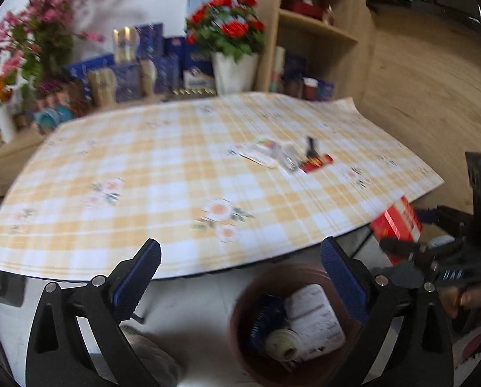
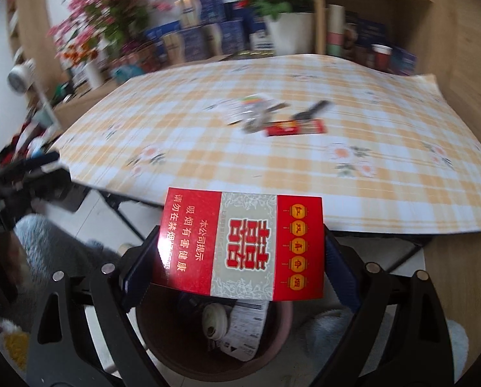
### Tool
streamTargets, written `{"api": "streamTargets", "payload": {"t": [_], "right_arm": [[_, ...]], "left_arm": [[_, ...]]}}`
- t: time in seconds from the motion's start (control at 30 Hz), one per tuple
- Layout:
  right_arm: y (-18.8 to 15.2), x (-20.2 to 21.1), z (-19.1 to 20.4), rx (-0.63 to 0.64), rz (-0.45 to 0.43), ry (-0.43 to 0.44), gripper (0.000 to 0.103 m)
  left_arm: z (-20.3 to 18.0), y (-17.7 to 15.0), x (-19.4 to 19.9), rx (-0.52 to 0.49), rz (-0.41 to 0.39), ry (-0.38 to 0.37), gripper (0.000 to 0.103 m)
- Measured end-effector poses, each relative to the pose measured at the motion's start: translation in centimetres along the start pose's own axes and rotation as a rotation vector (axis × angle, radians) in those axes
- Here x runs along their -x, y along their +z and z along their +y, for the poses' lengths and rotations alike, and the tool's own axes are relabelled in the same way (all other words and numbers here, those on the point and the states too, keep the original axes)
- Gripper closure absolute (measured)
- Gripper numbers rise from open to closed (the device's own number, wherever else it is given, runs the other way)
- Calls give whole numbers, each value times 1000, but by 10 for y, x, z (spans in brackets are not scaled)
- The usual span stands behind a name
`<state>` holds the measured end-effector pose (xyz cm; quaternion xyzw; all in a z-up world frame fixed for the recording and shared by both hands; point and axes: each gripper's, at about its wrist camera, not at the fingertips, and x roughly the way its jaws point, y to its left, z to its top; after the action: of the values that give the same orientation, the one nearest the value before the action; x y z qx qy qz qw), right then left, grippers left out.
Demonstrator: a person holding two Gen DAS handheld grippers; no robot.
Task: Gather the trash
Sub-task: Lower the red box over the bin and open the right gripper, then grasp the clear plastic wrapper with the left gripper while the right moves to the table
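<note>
My right gripper (image 2: pixel 240 258) is shut on a red cigarette carton (image 2: pixel 243 242), held above a brown bin (image 2: pixel 163 338) on the floor; that carton (image 1: pixel 397 222) also shows at the right of the left wrist view. My left gripper (image 1: pixel 240 264) stands open with nothing between its fingers, above the brown bin (image 1: pixel 240 316), which holds a white wrapper (image 1: pixel 318 319), a dark blue packet and a small round lid. On the checked tablecloth (image 1: pixel 143 177) lie a red packet (image 1: pixel 316 163), a black clip (image 1: pixel 311 146) and clear wrappers (image 1: pixel 266 153).
Behind the table stand blue boxes (image 1: pixel 153 61), a white pot of red flowers (image 1: pixel 234 48), pink blossoms and a wooden shelf (image 1: pixel 318 29). A hand (image 1: pixel 472 300) holds the right gripper at the right edge. The floor under the table edge is pale, with grey slippers near the bin.
</note>
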<state>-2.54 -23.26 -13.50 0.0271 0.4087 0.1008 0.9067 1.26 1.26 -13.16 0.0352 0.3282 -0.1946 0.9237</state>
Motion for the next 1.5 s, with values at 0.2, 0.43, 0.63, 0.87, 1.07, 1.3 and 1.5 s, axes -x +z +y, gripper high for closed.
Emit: {"api": "streamTargets", "payload": {"t": [0.2, 0.43, 0.63, 0.87, 1.07, 1.3, 1.5], "right_arm": [[-7, -20, 28, 82, 44, 37, 13], [-25, -42, 27, 66, 125, 35, 13], [-31, -51, 29, 82, 155, 35, 13], [-32, -55, 29, 88, 162, 41, 13], [-32, -55, 27, 79, 159, 44, 13], [-31, -54, 26, 79, 160, 55, 6], [-31, -54, 26, 77, 164, 58, 6]], "left_arm": [[14, -9, 10, -3, -9, 57, 6], [12, -22, 11, -16, -32, 82, 6], [16, -27, 2, 14, -12, 98, 6], [24, -29, -1, 57, -1, 94, 6], [23, -28, 0, 57, -4, 95, 6], [23, -29, 0, 58, -3, 95, 6], [23, -29, 0, 59, -4, 95, 6]]}}
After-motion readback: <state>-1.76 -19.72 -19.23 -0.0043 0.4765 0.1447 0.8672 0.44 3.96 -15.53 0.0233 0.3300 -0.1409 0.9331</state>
